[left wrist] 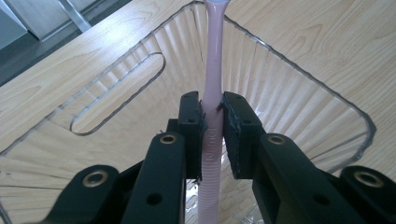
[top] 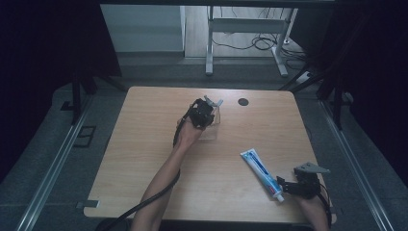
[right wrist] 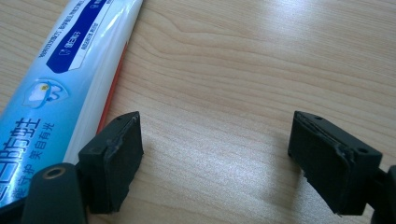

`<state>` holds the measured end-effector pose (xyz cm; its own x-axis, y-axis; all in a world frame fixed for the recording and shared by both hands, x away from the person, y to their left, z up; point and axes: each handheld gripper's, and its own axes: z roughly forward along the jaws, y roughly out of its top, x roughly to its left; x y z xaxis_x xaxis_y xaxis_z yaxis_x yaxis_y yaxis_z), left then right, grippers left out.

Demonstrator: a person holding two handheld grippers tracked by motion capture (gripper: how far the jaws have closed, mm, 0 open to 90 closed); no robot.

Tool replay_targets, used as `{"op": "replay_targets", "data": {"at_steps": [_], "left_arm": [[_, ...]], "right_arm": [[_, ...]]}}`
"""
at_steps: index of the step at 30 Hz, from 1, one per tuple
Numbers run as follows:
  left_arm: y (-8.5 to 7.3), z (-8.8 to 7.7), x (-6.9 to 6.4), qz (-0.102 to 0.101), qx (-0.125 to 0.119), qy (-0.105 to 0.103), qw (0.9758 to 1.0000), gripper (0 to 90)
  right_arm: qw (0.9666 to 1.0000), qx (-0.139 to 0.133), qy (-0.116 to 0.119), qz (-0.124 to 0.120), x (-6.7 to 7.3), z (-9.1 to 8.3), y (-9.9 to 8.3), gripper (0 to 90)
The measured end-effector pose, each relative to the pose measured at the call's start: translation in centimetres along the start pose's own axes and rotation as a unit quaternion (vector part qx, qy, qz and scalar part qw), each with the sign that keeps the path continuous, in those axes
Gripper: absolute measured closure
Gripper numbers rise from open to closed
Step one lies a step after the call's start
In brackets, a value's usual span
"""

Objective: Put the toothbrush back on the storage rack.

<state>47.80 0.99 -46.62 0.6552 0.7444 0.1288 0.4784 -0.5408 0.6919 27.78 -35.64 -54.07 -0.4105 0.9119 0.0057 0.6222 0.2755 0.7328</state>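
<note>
At the counter (top: 144,159), the left tool (left wrist: 212,135) is pinching a pink toothbrush (left wrist: 214,84) inside a clear ribbed container (left wrist: 289,84). The right tool (right wrist: 215,158), jaws spread and empty, is resting just right of the toothpaste tube (top: 261,172), whose long axis is running diagonally away from it.

Light wood-grain worktop (top: 144,144), rounded corners, long side toward the camera. Round black disc (top: 243,101) set in its surface near the far edge, right of centre. Small grey tab (top: 89,204) at the near-left corner. Grey floor (top: 57,159) all round. Metal rail (top: 53,168) runs along the floor on the left, another rail (top: 356,168) on the right. Dark square floor plate (top: 85,135) just beside the left rail. Beyond the worktop: white-legged frame (top: 210,48), with loose black cables (top: 260,43) under it. Dark curtain (top: 48,38) on the left side; second curtain (top: 375,48) on the right.
</note>
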Motion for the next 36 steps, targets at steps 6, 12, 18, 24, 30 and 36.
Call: {"op": "replay_targets", "data": {"at_steps": [6, 12, 18, 24, 30, 36], "left_arm": [[0.1, -0.4, 0.1, -0.004, -0.006, 0.000, 1.0000, 73.7], [0.3, -0.8, 0.1, -0.004, -0.011, 0.000, 0.9999, 71.0], [0.4, -1.1, 0.0, -0.003, -0.012, 0.002, 0.9999, 68.3], [0.5, -1.4, -0.1, -0.003, -0.016, 0.000, 0.9999, 65.3], [0.6, -1.9, -0.2, 0.003, -0.017, -0.001, 0.9999, 62.4], [0.7, -2.5, -0.2, 0.005, -0.020, -0.004, 0.9998, 60.7]], "right_arm": [[1.0000, 0.000, 0.000, 0.000, 0.0, 0.0, 0.0, 17.4], [1.0000, 0.000, 0.000, 0.000, 0.0, 0.0, 0.0, 17.4], [1.0000, 0.000, 0.000, 0.000, 0.0, 0.0, 0.0, 17.4], [1.0000, 0.000, 0.000, 0.000, 0.0, 0.0, 0.0, 17.4], [1.0000, 0.000, 0.000, 0.000, 0.0, 0.0, 0.0, 17.4], [1.0000, 0.000, 0.000, -0.001, 0.0, 0.0, 0.0, 17.4]]}}
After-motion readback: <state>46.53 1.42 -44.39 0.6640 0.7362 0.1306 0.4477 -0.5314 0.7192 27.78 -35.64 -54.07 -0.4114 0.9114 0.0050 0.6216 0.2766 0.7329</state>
